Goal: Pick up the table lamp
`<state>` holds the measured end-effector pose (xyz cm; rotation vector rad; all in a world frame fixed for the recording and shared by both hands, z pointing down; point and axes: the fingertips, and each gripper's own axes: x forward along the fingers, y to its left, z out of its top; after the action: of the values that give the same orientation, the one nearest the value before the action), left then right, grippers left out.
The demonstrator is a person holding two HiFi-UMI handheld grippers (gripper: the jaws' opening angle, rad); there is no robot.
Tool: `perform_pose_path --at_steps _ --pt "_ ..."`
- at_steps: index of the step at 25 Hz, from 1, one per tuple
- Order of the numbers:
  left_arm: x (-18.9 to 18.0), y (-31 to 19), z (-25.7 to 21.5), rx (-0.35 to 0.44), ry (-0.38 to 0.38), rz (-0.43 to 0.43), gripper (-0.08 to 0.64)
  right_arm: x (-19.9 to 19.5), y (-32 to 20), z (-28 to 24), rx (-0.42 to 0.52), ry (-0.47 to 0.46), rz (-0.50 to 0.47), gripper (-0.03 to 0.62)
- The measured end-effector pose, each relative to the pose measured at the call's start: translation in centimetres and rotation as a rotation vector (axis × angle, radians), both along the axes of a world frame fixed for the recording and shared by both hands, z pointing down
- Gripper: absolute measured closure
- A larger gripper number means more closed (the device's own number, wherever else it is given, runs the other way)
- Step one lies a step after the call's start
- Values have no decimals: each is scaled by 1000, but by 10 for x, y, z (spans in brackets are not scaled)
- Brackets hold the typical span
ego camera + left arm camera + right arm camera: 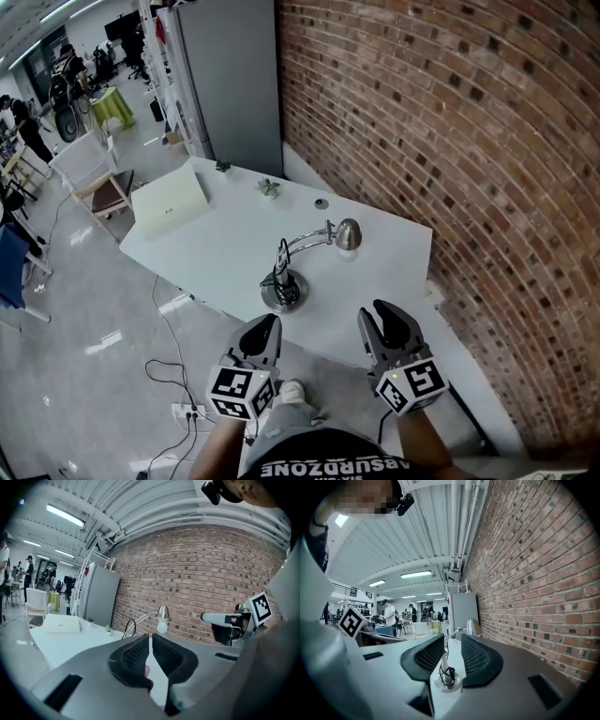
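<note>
Left gripper view: base of the table lamp (162, 613) is hidden behind the left gripper (150, 641), & in head view the tiny bits (269, 187) upper-mid on the table (216, 253) + ppl (28, 127) upper left are too small to ID tbh.

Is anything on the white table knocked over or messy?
Nothing is knocked over or spilled. The table lamp stands upright on the table. One small oddity: its black cord sits bunched around the stem above the base.
</note>
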<state>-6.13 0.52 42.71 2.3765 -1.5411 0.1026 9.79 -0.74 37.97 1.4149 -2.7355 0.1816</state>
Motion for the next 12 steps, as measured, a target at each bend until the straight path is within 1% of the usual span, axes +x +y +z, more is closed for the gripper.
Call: perform_pose_path --at_steps 3,4,8,10,12 --pt "-8 -12 -1 3 6 7 549 -7 -12 1 -5 4 6 464" --pt "-11 -16 0 4 6 13 538 -9 -15 1 -6 5 9 447" --pt "-18 -30 1 13 -14 41 374 -18 -27 4 -9 17 13 378" --pt "-22 -36 5 11 -31 52 330 -22 -33 7 -16 30 16 356" --pt "-26 -41 7 6 -47 67 314 -26 -38 10 -25 39 23 341"
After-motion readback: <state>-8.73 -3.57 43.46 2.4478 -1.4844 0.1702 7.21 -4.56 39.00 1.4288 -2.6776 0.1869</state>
